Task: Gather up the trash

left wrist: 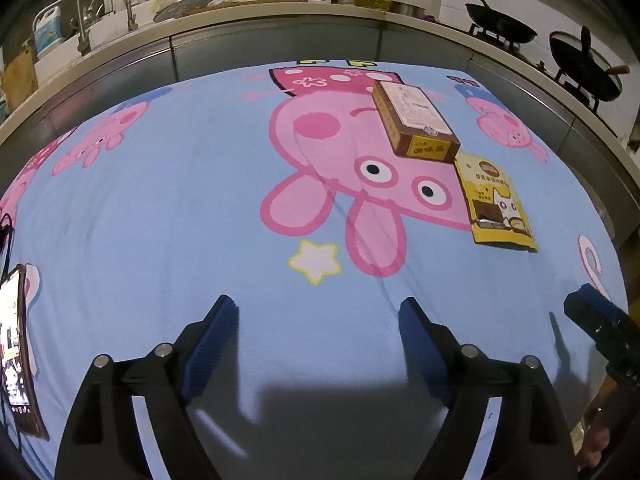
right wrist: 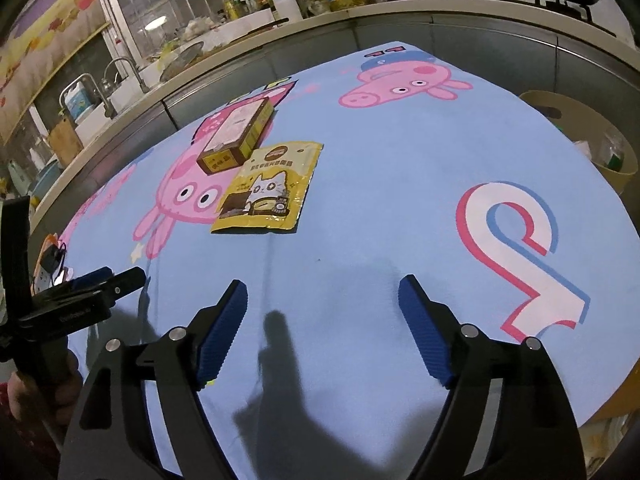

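Trash, a yellow pouch [right wrist: 269, 186] touching a brown box [right wrist: 236, 136], is lying mid-table ahead-left of the right gripper [right wrist: 322, 330] (nearer than the left gripper [left wrist: 318, 350]); both are gaping wide, empty.

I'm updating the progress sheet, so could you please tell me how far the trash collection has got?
Done: nothing that shows. In hand: nothing; left tool and right tool stand open and empty. Left: brown box and yellow pouch lie on the cloth; the bin stands at its far right edge.
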### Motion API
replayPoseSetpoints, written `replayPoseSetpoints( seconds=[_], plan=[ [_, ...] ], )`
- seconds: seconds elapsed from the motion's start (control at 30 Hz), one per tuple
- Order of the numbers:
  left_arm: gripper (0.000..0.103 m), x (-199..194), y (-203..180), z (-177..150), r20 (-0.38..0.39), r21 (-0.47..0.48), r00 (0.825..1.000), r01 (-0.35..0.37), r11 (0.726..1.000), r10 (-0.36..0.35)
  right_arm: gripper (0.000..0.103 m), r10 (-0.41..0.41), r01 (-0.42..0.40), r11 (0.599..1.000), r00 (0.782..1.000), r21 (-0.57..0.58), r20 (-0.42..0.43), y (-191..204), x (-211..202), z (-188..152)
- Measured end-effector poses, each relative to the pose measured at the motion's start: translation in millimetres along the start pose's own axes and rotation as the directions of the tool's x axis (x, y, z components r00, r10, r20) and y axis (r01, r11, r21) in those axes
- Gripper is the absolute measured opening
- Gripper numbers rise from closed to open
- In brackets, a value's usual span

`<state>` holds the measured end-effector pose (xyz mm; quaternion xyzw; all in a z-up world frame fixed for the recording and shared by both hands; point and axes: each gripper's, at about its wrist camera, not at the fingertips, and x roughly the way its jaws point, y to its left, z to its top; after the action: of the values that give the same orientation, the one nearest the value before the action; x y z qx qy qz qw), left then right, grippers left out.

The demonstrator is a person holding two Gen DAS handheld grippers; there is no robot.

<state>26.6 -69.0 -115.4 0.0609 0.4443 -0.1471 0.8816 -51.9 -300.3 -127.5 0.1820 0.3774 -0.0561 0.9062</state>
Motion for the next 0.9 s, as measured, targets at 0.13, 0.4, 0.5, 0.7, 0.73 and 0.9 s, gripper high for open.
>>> replayPoseSetpoints(
  seconds=[0.13, 0.4, 0.5, 0.7, 0.73, 0.9],
  plan=[
    [0.086, 0, 0, 0, 0.002, 0.000, 1.000, 0.003, 1.000, -0.003, 0.078, -0.017, 0.017, 1.000, 1.000, -0.024, -0.005, 5, 0, -2],
    [0.095, 1, -1, 0, 0.005, 0.014, 0.999, 0.032, 0.999, -0.032, 0.059, 0.036, -0.036, 0.999, 0.999, -0.004, -0.015, 3, 3, 14],
    [0.095, 1, 0, 1, 0.004, 0.007, 0.999, 0.039, 0.999, -0.039, 0.058, 0.086, -0.086, 0.996, 0.996, -0.003, 0.000, 10, 10, 40],
    [0.095, 2, -1, 0, 0.005, 0.011, 0.999, 0.035, 0.999, -0.035, 0.072, 0.152, -0.160, 0.983, 0.985, -0.095, -0.084, 61, 66, 122],
    [0.095, 2, 0, 0, 0.005, 0.010, 0.999, 0.035, 0.999, -0.035, 0.073, 0.146, -0.154, 0.983, 0.985, -0.096, -0.090, 69, 77, 134],
    [0.095, 1, 5, 1, -0.009, -0.010, 1.000, 0.030, 1.000, -0.030, 0.078, 0.094, -0.102, 0.994, 0.980, -0.033, -0.176, 96, 143, 171]
  ],
)
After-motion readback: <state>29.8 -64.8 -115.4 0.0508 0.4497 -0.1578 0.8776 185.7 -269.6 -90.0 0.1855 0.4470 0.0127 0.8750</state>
